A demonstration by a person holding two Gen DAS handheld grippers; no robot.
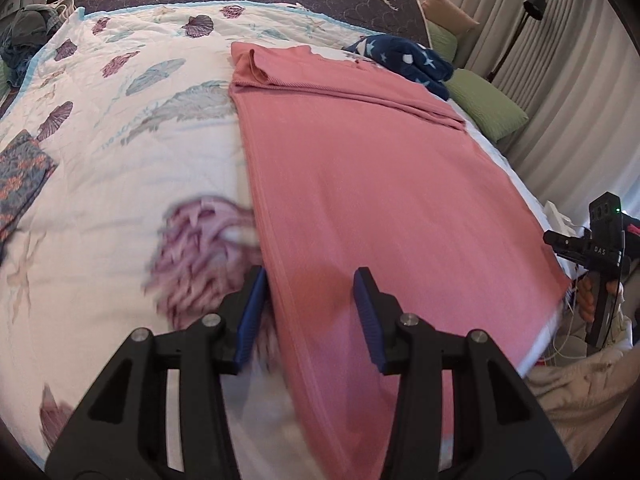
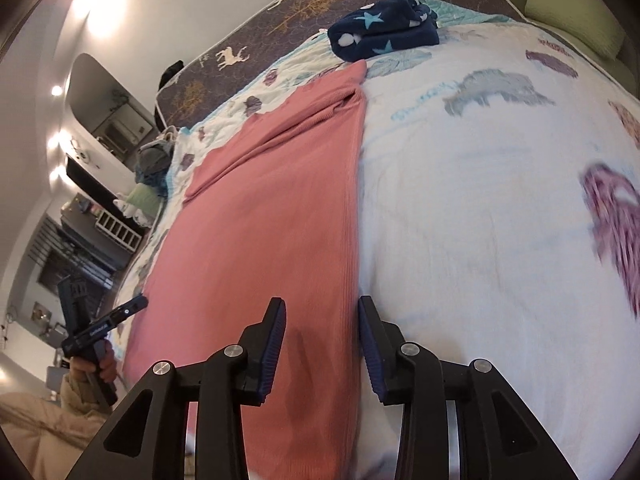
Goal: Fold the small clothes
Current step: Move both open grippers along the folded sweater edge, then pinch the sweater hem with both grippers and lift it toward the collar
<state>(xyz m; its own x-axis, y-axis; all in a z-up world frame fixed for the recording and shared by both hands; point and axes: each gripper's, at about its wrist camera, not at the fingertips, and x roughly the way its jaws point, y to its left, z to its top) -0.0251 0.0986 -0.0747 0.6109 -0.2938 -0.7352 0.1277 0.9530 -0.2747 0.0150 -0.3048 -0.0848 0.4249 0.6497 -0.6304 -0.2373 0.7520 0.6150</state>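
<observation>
A pink ribbed garment (image 1: 360,184) lies flat on the bed, folded lengthwise into a long strip, its collar end away from me. My left gripper (image 1: 312,308) hangs open over the strip's near end. Its left fingertip (image 1: 256,300) is at the garment's left edge and nothing is pinched. In the right wrist view the same garment (image 2: 272,208) runs up the frame. My right gripper (image 2: 322,332) is open over its near right edge, with the cloth lying loose below the jaws. Each view also shows the other hand-held gripper: the right one (image 1: 600,248), the left one (image 2: 100,328).
The bed has a white quilt (image 1: 120,128) printed with shells and feathers. A navy star-print bundle (image 2: 384,24) lies beyond the garment's far end, with green pillows (image 1: 480,108) beside it. A folded patterned cloth (image 1: 20,176) and a clothes pile (image 1: 28,32) lie at the left.
</observation>
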